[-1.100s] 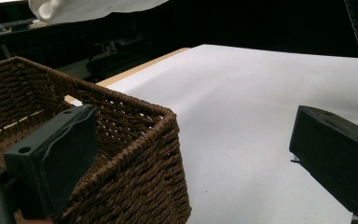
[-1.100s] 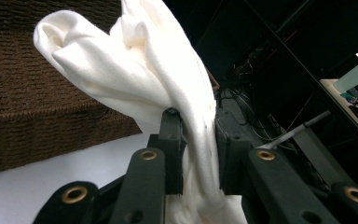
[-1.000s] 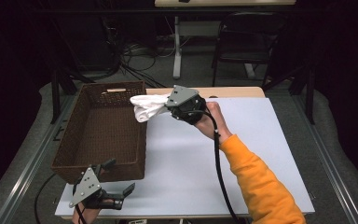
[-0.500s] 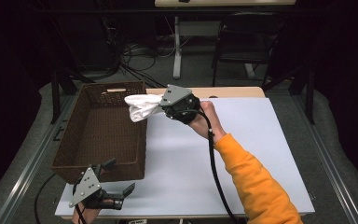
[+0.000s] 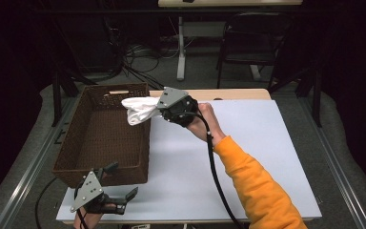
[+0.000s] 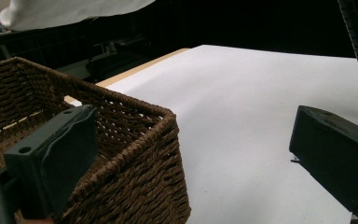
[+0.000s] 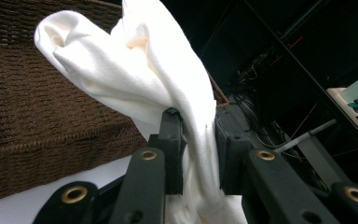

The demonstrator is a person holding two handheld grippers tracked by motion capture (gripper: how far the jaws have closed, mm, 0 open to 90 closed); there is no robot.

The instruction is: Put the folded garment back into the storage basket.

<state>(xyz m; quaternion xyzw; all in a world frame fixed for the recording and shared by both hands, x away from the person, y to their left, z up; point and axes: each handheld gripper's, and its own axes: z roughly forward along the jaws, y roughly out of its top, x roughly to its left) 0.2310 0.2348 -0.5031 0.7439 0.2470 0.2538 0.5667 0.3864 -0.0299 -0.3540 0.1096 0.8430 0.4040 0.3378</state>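
Observation:
A white cloth (image 5: 139,109) hangs over the right rim of the brown wicker basket (image 5: 76,157), with my right gripper (image 5: 160,110) shut on it. In the right gripper view the cloth (image 7: 135,74) bunches up between the two black jaws of the gripper (image 7: 199,135), with the basket wall (image 7: 37,121) behind it. My left gripper (image 5: 124,183) rests open at the table's front left, by the basket's near right corner (image 6: 158,154). Its jaws stand wide apart with nothing between them (image 6: 191,163). The cloth's edge (image 6: 65,11) shows at the top of the left gripper view.
The white tabletop (image 5: 248,157) stretches right of the basket. An orange sleeve (image 5: 257,191) and the right gripper's black cable (image 5: 217,176) cross it. A chair (image 5: 252,43) and table legs stand on the floor beyond the far edge.
My right gripper has carried the white cloth leftward, from beside the basket to over its right rim. The left gripper has stayed put.

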